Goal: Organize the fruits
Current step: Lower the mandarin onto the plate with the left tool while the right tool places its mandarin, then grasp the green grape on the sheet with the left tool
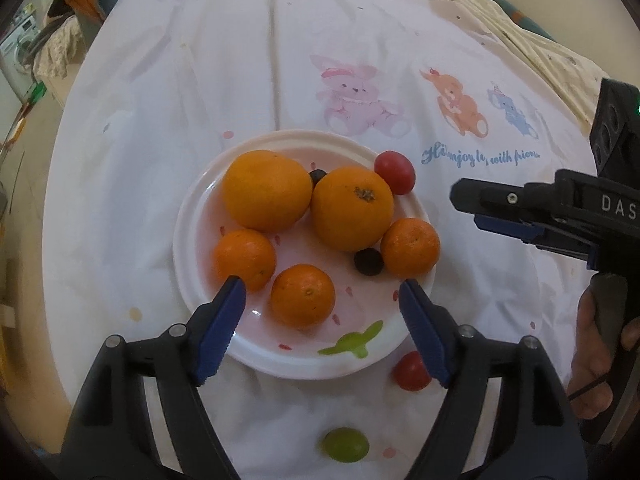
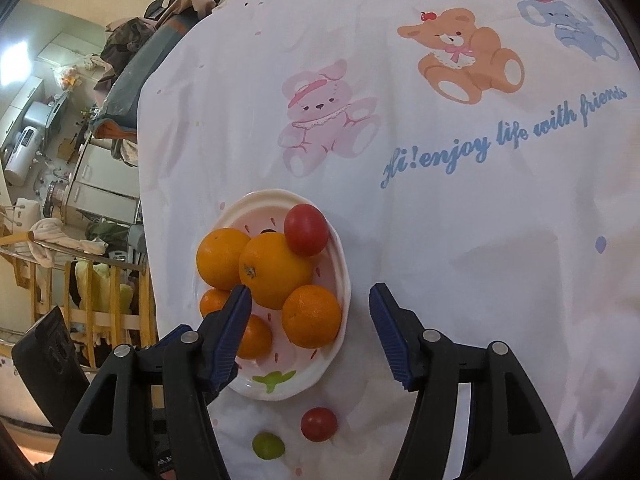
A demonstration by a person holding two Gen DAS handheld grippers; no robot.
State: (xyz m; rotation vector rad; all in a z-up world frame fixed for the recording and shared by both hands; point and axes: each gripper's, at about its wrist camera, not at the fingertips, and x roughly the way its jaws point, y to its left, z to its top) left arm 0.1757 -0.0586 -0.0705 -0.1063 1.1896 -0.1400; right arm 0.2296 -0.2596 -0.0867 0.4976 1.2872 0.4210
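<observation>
A white plate (image 1: 188, 240) with a pink centre holds two big oranges (image 1: 266, 190), three mandarins (image 1: 245, 259) and two dark berries (image 1: 369, 262). A red cherry tomato (image 1: 394, 172) rests at its far rim. On the cloth near the plate lie another red tomato (image 1: 411, 370) and a green grape (image 1: 346, 450). My left gripper (image 1: 321, 284) hangs open over the plate's near side, its pads clear of the mandarin (image 1: 303, 295) between them. My right gripper (image 2: 310, 287) stands open above the plate's right edge (image 2: 344, 280), gripping nothing.
A white cloth (image 2: 440, 240) printed with bears and blue lettering covers the table. The right gripper's body (image 1: 560, 208) and the hand holding it reach in from the right in the left wrist view. Cluttered furniture (image 2: 80, 160) stands beyond the table's left edge.
</observation>
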